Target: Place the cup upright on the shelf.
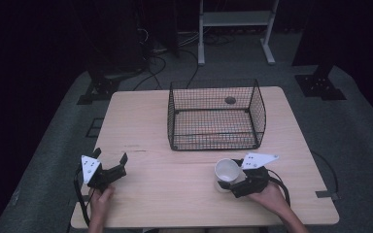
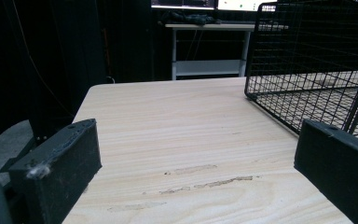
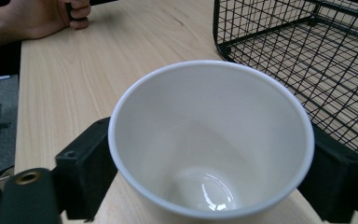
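A white cup (image 1: pixel 226 170) sits between the jaws of my right gripper (image 1: pixel 229 177) near the table's front right, its mouth tipped toward the left. In the right gripper view the empty cup (image 3: pixel 209 140) is pressed on both sides by the black jaws of the right gripper (image 3: pixel 212 161). My left gripper (image 1: pixel 110 157) rests at the front left of the table, open with nothing between its jaws. The left gripper view shows bare wood between that gripper's wide-apart jaws (image 2: pixel 198 140).
A black wire basket (image 1: pixel 213 83) stands empty at the middle back of the wooden table (image 1: pixel 136 121), just beyond the cup. Its corner (image 2: pixel 307 70) is to the right of the left gripper. A white rack and cables lie on the floor behind.
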Motion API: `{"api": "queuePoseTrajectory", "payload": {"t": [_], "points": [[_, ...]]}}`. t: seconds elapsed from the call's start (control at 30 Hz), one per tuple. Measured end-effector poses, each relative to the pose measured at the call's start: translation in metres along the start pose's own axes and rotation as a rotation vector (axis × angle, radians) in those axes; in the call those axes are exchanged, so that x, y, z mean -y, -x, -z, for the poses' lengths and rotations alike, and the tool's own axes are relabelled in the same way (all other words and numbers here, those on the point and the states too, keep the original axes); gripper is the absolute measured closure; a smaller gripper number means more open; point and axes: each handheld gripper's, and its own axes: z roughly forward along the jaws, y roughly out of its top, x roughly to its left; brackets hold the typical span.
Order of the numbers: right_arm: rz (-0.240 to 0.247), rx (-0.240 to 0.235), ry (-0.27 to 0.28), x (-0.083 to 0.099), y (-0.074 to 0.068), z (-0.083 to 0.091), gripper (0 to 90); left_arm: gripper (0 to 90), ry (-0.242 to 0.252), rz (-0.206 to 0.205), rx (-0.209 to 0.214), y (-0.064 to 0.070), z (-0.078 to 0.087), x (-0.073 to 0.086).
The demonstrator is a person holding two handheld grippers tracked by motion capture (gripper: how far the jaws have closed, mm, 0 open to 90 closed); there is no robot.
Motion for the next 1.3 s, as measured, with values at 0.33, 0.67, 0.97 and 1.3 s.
{"api": "queuePoseTrajectory", "payload": {"t": [0.33,0.67,0.97,1.3], "points": [[0.011,0.004,-0.021,-0.004,0.0,0.003,18.4,0.0,0.0,-0.003,0.0,0.0,0.0,0.0],[0.005,-0.007,-0.007,-0.016,0.006,0.01,18.4,0.0,0.0,-0.001,0.0,0.0,0.0,0.0],[-0.004,-0.036,0.017,-0.034,0.014,0.02,18.4,0.0,-0.001,0.0,0.0,0.0,0.0,0.0],[-0.011,-0.05,0.027,-0.051,0.023,0.025,18.4,0.0,0.0,0.001,0.0,0.0,0.0,0.0]]}}
